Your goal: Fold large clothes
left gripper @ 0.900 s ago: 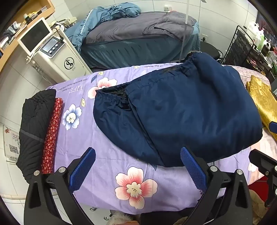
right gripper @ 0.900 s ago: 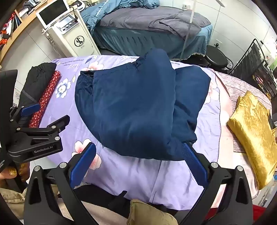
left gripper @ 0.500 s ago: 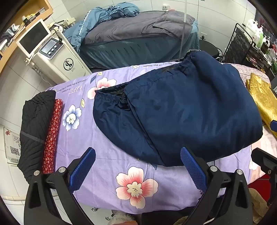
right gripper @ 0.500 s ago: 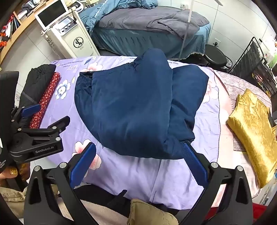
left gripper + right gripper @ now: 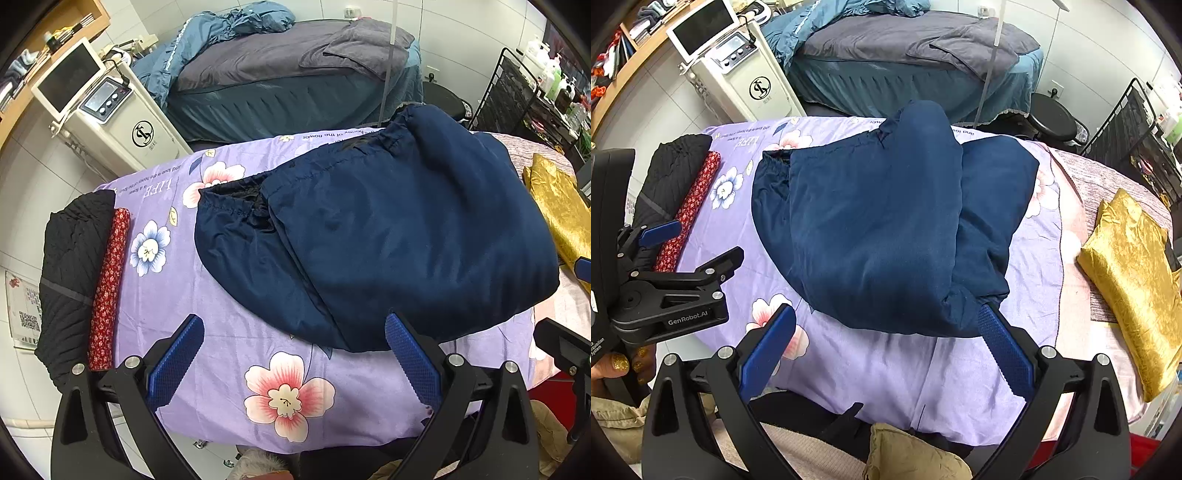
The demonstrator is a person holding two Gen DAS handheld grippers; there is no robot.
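While both tools hang wide open with nothing in them, the left tool (image 5: 293, 354) and the right tool (image 5: 886, 345) sit just above the near edge of the blue garment (image 5: 871, 229). It lies folded over on the flowery tabletop (image 5: 221, 332), just ahead of them. Folding looks partly done. Next, each tool likely needs to drop and pinch an edge.

Background: white machine (image 5: 122, 125) with tilted screen, far left. Grey-covered bed (image 5: 291, 74) with blue skirt behind the table. Round black stool (image 5: 1052, 118) beside it. Black wire rack (image 5: 517, 99) with bottles, far right. Wooden shelf (image 5: 624, 62), upper left.
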